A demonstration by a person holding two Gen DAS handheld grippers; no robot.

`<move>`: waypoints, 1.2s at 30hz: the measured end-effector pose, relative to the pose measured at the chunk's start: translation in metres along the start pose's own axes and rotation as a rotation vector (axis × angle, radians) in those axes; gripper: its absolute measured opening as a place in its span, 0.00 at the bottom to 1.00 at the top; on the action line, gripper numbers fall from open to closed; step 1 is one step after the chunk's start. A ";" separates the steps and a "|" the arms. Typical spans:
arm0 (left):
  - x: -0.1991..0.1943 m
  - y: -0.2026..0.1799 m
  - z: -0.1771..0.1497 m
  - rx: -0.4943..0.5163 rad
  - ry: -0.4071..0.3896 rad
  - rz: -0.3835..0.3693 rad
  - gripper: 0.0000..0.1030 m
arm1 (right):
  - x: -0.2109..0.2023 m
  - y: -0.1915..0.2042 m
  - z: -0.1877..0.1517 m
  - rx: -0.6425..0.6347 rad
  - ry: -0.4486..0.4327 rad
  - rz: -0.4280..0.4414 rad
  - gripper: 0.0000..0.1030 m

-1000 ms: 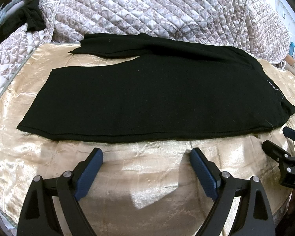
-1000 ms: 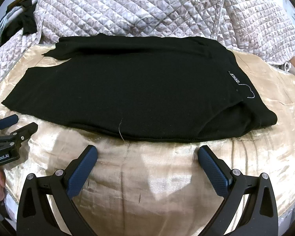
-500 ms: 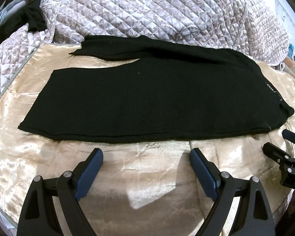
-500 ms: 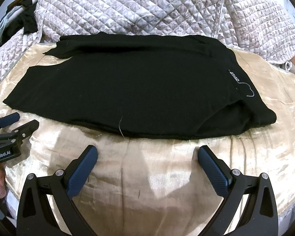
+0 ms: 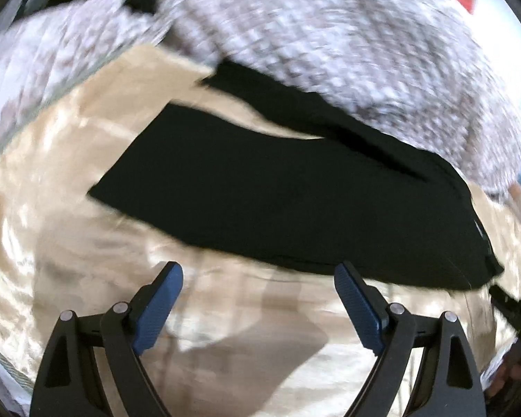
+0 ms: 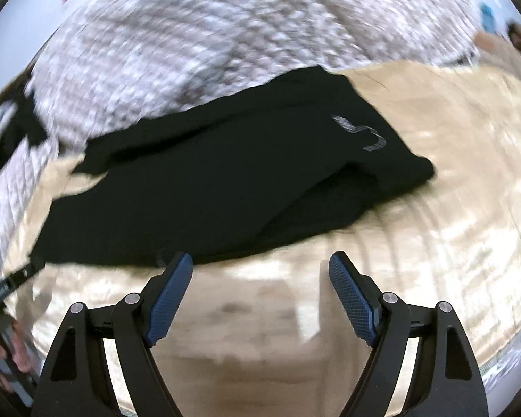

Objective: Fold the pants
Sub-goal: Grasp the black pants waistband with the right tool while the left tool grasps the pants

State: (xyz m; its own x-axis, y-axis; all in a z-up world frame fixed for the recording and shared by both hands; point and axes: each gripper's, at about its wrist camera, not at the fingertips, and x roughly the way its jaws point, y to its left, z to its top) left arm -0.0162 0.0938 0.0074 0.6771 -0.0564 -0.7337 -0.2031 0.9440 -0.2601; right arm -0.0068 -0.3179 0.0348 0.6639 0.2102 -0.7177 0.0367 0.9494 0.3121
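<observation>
Black knit pants (image 5: 295, 205) lie flat, folded lengthwise, on a shiny gold satin sheet (image 5: 243, 340), w/ a quilted grey-white cover (image 5: 330, 52) behind. Left gripper (image 5: 258, 304) hovers spread, nothing between its ribbed blue pads. Right gripper (image 6: 260, 292) has just been closing, also empty. Both views are motion-blurred.

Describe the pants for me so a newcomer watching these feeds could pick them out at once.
Start from the shiny gold bedspread spread in front of the grey quilted blanket. Lying flat across the gold cloth, beyond both pairs of tongs, are the black pants. They are the only dark garment on the gold cloth, with a small pale logo near one end.
</observation>
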 end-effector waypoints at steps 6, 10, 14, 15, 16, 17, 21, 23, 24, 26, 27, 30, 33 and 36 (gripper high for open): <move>0.011 0.027 0.013 -0.125 -0.043 -0.058 0.86 | 0.012 -0.026 0.017 0.137 0.003 0.072 0.79; 0.018 0.034 0.022 -0.165 -0.060 -0.077 0.86 | 0.025 -0.049 0.028 0.261 -0.025 0.112 0.79; 0.026 0.034 0.032 -0.187 -0.069 -0.078 0.86 | 0.031 -0.056 0.041 0.312 -0.064 0.136 0.79; 0.027 0.034 0.034 -0.189 -0.072 -0.071 0.81 | 0.031 -0.057 0.042 0.322 -0.070 0.143 0.79; 0.029 0.034 0.035 -0.195 -0.071 -0.061 0.73 | 0.032 -0.058 0.043 0.330 -0.073 0.144 0.76; 0.032 0.035 0.037 -0.204 -0.066 -0.054 0.69 | 0.032 -0.058 0.044 0.331 -0.075 0.140 0.71; 0.039 0.042 0.040 -0.241 -0.043 -0.015 0.28 | 0.032 -0.065 0.047 0.373 -0.087 0.135 0.39; 0.042 0.045 0.041 -0.255 -0.033 -0.001 0.14 | 0.032 -0.067 0.048 0.390 -0.092 0.137 0.32; 0.043 0.046 0.042 -0.261 -0.029 0.007 0.09 | 0.034 -0.069 0.049 0.397 -0.091 0.138 0.30; 0.043 0.046 0.043 -0.261 -0.030 0.013 0.05 | 0.037 -0.073 0.051 0.417 -0.079 0.124 0.14; 0.042 0.044 0.044 -0.252 -0.032 0.016 0.04 | 0.038 -0.075 0.051 0.427 -0.076 0.118 0.07; 0.033 0.037 0.046 -0.218 -0.052 0.025 0.03 | 0.035 -0.079 0.052 0.452 -0.076 0.144 0.05; 0.014 0.034 0.050 -0.208 -0.083 0.007 0.03 | 0.022 -0.074 0.057 0.437 -0.100 0.164 0.04; -0.009 0.034 0.048 -0.200 -0.107 -0.018 0.03 | 0.001 -0.072 0.058 0.431 -0.109 0.199 0.03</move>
State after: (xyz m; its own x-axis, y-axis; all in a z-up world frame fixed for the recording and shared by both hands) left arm 0.0052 0.1417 0.0355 0.7506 -0.0278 -0.6602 -0.3197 0.8591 -0.3996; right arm 0.0344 -0.3995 0.0478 0.7630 0.3305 -0.5555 0.1917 0.7051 0.6827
